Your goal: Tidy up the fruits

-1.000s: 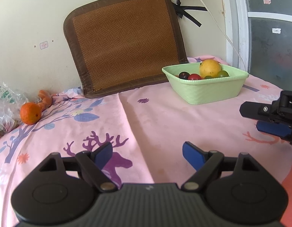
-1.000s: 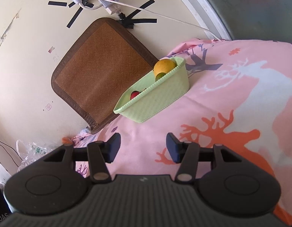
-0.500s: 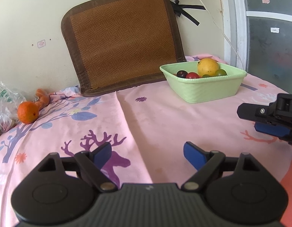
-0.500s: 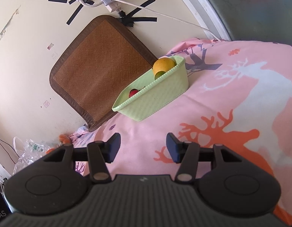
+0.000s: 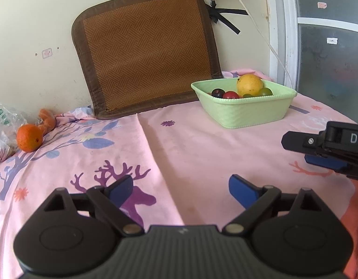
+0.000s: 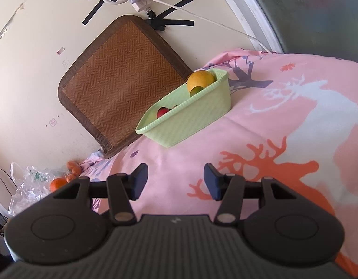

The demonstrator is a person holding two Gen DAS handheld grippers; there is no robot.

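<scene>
Green basket (image 5: 244, 114) (fruit inside); left claw (image 5: 181, 189) opening, apparently empty.

Left wrist view: low over pink bedsheet (image 5: 190, 144), facing wall, green basket (image 5: 246, 111) right of centre, fairly near. Right wrist view: rolled, same basket (image 6: 190, 121) at centre. Both share basket, woven mat (image 5: 146, 55) and wall.

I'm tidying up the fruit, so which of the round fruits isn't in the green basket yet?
The round orange fruit lying on the pink bedsheet by the wall; the others sit inside the light green plastic basket.
</scene>
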